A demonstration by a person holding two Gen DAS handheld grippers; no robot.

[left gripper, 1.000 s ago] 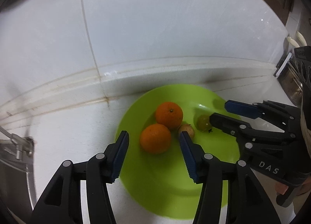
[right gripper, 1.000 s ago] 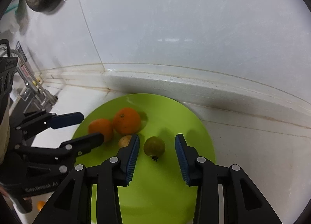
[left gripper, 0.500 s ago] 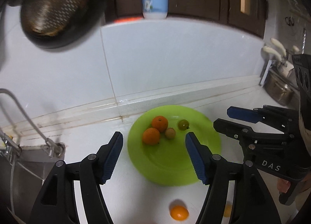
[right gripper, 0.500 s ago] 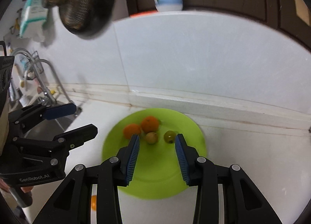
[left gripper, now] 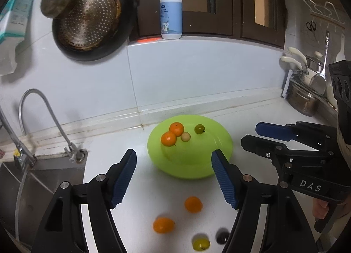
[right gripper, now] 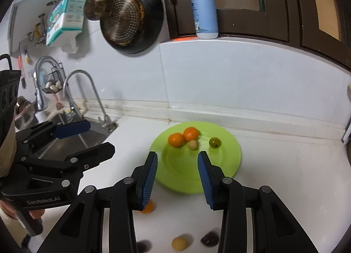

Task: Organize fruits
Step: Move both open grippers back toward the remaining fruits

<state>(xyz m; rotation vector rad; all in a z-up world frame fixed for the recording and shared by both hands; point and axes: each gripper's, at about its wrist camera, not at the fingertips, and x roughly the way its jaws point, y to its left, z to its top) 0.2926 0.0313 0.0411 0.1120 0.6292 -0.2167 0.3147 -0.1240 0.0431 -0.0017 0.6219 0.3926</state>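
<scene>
Nearest the cameras, on the white desk [left gripper: 140, 213], loose fruit lies short of the plate: two oranges [left gripper: 193, 204], a yellow fruit [left gripper: 201, 244] and a dark plum [left gripper: 222, 237], some blurred. Above them the left hand-held gripper [left gripper: 174, 178] hangs with nothing between its blue pads; its jaws are opening. The right hand-held gripper [right gripper: 177, 179] is beside it, its jaws set narrowly apart and also empty. Beyond both sits a lime-green plate [left gripper: 197, 165] holding two oranges touching each other, a small pale fruit [left gripper: 185, 136] just beside them, and a green fruit [left gripper: 199, 129] a little apart to the right. Left of the plate is a steel sink [left gripper: 43, 178] with a curved tap [left gripper: 43, 119]. On the far wall hangs a perforated pan [left gripper: 92, 20], and a pump bottle [left gripper: 171, 13] stands on the ledge
</scene>
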